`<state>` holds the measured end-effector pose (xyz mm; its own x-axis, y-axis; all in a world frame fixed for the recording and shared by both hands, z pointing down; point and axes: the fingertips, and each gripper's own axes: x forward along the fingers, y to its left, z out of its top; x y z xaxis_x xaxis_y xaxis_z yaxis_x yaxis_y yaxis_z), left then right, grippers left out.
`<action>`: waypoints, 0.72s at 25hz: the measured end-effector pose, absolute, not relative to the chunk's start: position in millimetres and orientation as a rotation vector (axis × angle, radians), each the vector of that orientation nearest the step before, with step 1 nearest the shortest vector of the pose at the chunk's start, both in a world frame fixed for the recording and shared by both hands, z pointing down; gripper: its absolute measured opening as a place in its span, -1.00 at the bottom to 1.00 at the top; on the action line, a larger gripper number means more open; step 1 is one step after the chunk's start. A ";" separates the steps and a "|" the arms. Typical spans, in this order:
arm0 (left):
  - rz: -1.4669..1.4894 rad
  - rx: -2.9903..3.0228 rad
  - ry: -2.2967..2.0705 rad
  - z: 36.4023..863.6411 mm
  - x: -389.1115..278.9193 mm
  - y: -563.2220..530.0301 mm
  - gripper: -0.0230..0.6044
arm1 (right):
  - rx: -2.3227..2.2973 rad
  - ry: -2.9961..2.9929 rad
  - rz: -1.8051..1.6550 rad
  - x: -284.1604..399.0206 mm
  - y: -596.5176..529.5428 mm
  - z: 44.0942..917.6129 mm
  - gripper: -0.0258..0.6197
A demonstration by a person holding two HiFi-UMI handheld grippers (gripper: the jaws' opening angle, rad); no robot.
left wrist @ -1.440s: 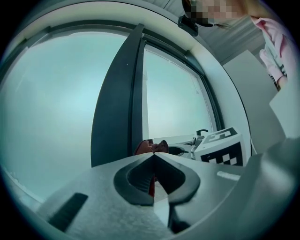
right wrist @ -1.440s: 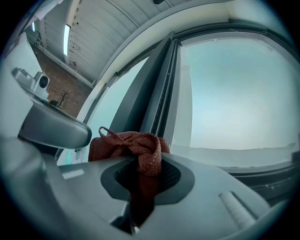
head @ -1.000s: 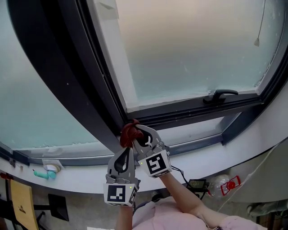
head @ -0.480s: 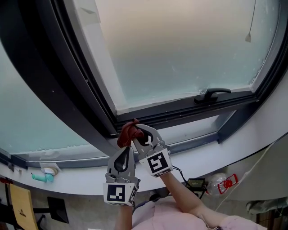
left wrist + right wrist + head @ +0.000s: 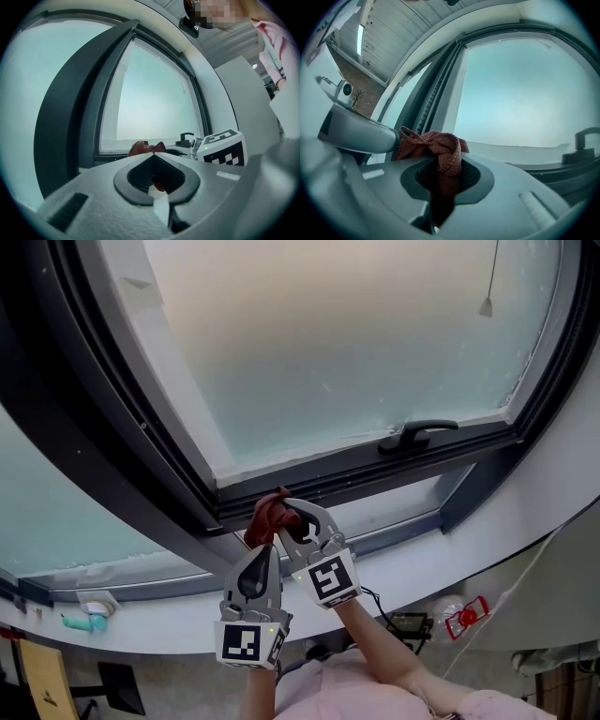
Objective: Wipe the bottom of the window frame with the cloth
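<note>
The cloth (image 5: 270, 514), a dark red woven rag, sits bunched just left of the frame's centre in the head view, right against the dark bottom rail of the window frame (image 5: 349, 480) where that rail meets the slanting upright. The right gripper (image 5: 286, 518) has its jaws pinched on it: its own view shows the rag pulled down into the hollow between the jaws, with a wad standing proud above them. That looks deliberate, since a padded lump out in front lets fabric rather than plastic meet the rail. The left gripper (image 5: 266, 551) lies directly below and beside it. Its jaws are pressed together too, and red shows in their hollow, so it appears to nip a loose end of the same rag, probably to keep the bundle from unravelling or trailing during the stroke. Both tools point up and away from the person towards the rail, which suits a sideways wipe along it towards the window handle (image 5: 417, 434) at centre right. No brand or wording can be read. The only printed marks are the black-and-white square patterns on the marker cubes (image 5: 325, 579) at lower centre. A small red tag (image 5: 466, 620) at lower right is too small to make out.
</note>
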<state>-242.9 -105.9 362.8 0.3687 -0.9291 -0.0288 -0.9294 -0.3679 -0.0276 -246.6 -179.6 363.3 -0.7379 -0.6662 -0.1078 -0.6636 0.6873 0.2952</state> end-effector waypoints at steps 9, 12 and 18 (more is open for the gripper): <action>0.009 -2.591 1.708 361.0 -211.9 -116.1 -0.94 | 1.183 -2.868 -0.474 -207.8 -190.8 363.3 -0.73; 0.013 -2.597 1.695 360.3 -200.7 -119.2 -0.94 | 1.184 -2.867 -0.465 -197.6 -193.8 363.4 -0.73; 0.015 -2.611 1.677 359.9 -179.2 -123.8 -0.94 | 1.207 -2.885 -0.399 -177.4 -199.1 364.5 -0.73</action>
<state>-179.2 -123.8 359.9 0.4163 -0.9088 -0.0285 -0.9092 -0.4156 -0.0270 -177.4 -199.1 364.5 -0.7068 -0.6993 -0.1067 -0.7020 0.6749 0.2273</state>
